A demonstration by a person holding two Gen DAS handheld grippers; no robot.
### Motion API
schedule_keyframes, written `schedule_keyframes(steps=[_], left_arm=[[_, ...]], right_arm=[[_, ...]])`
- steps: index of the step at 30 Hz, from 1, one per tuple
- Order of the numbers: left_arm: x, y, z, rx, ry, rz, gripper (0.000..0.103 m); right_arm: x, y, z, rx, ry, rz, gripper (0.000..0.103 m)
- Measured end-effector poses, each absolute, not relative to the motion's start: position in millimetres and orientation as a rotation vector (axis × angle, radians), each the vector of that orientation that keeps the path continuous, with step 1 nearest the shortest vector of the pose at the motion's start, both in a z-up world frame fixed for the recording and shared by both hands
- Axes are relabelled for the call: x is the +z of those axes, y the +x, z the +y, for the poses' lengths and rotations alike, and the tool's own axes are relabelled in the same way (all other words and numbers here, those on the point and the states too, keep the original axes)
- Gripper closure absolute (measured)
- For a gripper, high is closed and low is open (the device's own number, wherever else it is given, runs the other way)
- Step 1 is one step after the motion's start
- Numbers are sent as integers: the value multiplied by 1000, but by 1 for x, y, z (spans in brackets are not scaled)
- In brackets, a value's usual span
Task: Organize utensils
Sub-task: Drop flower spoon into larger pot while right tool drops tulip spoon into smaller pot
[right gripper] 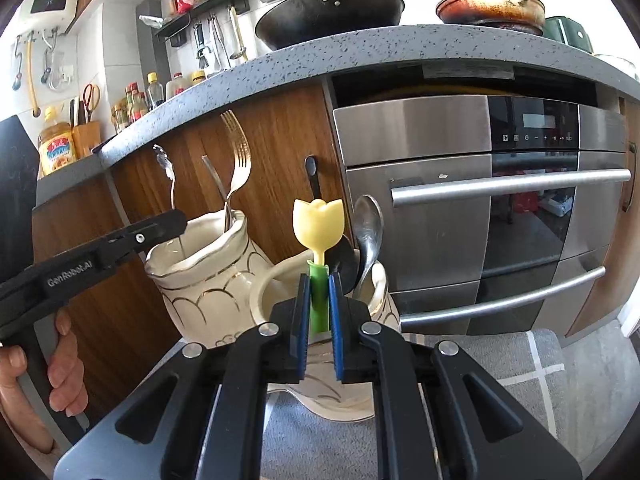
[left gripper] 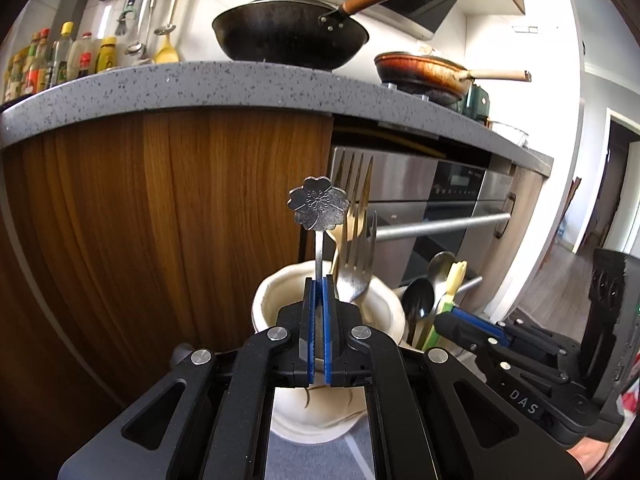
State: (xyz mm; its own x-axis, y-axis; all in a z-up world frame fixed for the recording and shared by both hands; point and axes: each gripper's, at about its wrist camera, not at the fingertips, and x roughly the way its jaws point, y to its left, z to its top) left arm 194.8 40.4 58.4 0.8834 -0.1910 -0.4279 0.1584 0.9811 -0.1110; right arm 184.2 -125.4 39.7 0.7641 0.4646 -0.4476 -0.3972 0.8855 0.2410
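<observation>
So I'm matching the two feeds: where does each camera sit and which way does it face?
Left wrist: on the left gripper, facing the cabinets; it is clamped on the flower-handled utensil over a cream holder.
Right wrist: on the right gripper, facing the oven; it pinches the tulip utensil; the person's hand shows.
Shared: wok, each other's gripper.

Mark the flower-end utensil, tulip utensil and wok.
flower-end utensil (left gripper: 318,209), left wrist view, on the flower head.
tulip utensil (right gripper: 318,223), right wrist view, on the yellow tulip head.
wok (left gripper: 290,38), left wrist view, on the bowl.
</observation>
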Motion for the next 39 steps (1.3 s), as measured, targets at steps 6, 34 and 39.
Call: schedule_keyframes(steps=[6,34,39], left_arm=[[55,201,39,-172,-76,491,99],[63,199,41,-153,-71,529,89],[72,188,46,-153,-73,515,75]], right_arm=[[41,186,-125,472,145,540,94],[54,183,-133,480,214,574,71],[68,170,-139,476,213,552,55]])
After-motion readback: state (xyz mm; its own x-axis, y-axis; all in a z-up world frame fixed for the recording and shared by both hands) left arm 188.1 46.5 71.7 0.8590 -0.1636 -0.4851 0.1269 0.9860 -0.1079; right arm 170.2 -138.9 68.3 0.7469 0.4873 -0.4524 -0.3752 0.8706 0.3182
